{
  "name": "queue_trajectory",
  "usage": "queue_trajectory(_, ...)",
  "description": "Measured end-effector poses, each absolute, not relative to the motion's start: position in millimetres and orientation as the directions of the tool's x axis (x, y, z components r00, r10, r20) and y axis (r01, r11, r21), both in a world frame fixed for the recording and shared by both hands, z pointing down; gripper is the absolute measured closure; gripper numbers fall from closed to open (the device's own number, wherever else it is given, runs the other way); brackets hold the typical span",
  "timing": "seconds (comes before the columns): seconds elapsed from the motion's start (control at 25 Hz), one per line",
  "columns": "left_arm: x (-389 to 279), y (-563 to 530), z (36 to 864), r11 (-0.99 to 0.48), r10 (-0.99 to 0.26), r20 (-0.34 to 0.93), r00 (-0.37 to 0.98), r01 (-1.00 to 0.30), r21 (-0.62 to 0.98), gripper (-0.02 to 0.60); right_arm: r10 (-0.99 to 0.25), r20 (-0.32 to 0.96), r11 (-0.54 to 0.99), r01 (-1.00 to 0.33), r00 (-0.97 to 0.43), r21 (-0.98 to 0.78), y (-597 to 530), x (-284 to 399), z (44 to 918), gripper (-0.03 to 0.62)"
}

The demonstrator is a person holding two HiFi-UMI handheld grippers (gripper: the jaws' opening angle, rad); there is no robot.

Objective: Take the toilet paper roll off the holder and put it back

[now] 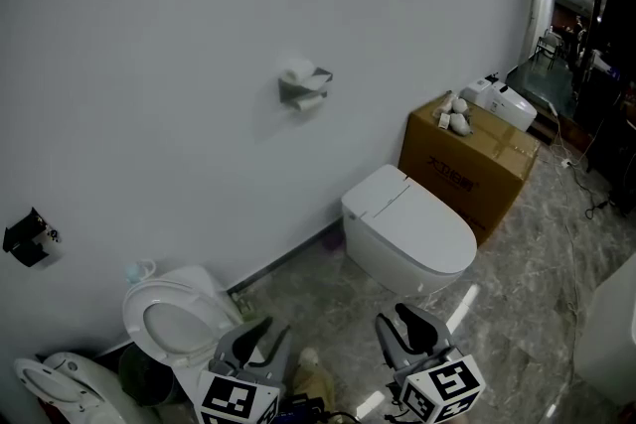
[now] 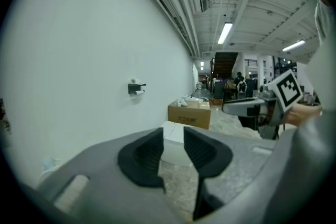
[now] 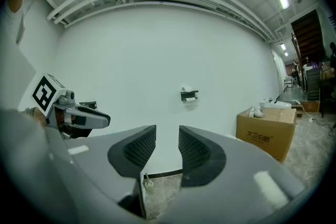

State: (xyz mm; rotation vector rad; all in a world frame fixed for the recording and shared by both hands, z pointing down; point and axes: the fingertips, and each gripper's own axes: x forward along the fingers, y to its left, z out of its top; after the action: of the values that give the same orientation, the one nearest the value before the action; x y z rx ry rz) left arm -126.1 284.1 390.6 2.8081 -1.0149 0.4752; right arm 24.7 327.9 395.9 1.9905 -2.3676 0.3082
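Spread and empty, well apart from the holder (image 1: pixel 316 84) bearing the roll (image 1: pixel 297 71) — left gripper (image 2: pixel 173 138), right gripper (image 3: pixel 167 136) alike.

White toilet paper roll (image 1: pixel 296 71), black holder (image 3: pixel 190 95), brown cardboard box (image 1: pixel 467 164).

Bottom edge of the head view: the grey left gripper (image 1: pixel 263 338) and grey right gripper (image 1: pixel 405 328) are both cut off, marker cubes only partly in frame. Up on the wall, the white toilet paper roll (image 1: pixel 297 71) on its dark metal holder (image 1: pixel 318 82) is tiny, and how it sits can't be told. Far left, a black wall fitting (image 1: pixel 27 238), unidentifiable. Small pale objects (image 1: pixel 455 114) atop the brown cardboard box (image 1: pixel 467 169) are too small to name. In the left gripper view, the white closed-lid toilet (image 2: pixel 172 139) is half hidden behind the jaws.
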Motion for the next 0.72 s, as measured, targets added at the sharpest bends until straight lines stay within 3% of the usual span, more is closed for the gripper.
queue_trajectory(0.72, -84, 166, 388, -0.810, -0.553, 0.317, 0.770, -0.586, 0.012, 0.465, -0.976, 0.176, 0.104, -0.985, -0.127, -0.136, 221, 55, 394, 0.473)
